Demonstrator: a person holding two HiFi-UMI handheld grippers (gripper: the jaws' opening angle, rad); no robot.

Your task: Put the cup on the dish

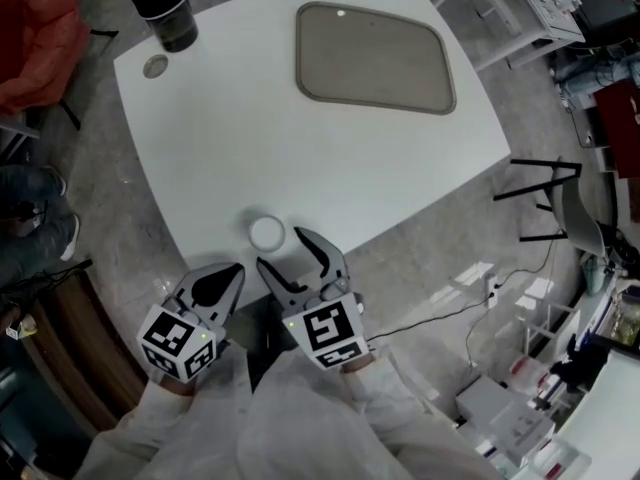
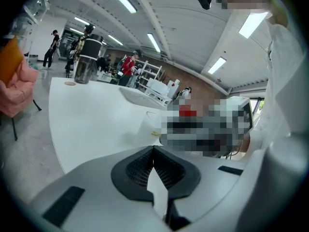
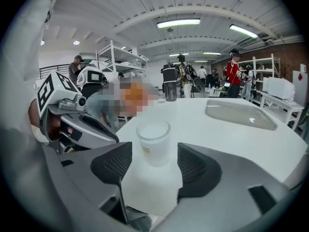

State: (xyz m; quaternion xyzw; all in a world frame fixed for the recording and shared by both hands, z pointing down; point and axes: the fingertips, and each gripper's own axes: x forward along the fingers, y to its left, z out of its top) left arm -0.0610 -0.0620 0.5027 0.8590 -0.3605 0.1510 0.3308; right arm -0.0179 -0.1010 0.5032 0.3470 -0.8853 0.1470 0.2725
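The small translucent cup (image 1: 267,233) is standing upright close to the near edge of the white surface (image 1: 250,138), and the right tool (image 1: 282,248) is holding its jaws wide apart just behind it, the pads touching nothing. The cup is sitting just ahead of the jaw tips rather than squarely between them. The left tool (image 1: 225,280) is hanging just beside the right one with its jaws pressed together and empty. The likeliest slip, as I am judging it, is a jaw tip nudging this light cup as the tool is pushing forward, tipping it or sliding it off the near edge. A hard squeeze could also be buckling its thin wall. The grey dish (image 1: 375,56) is lying well apart at the far side, so a loose hold over that long carry could be letting the cup drop. Nothing is standing between cup and dish. A dark tumbler (image 1: 165,8) and a small round disc (image 1: 155,66) are sitting at the far left corner, off that line.
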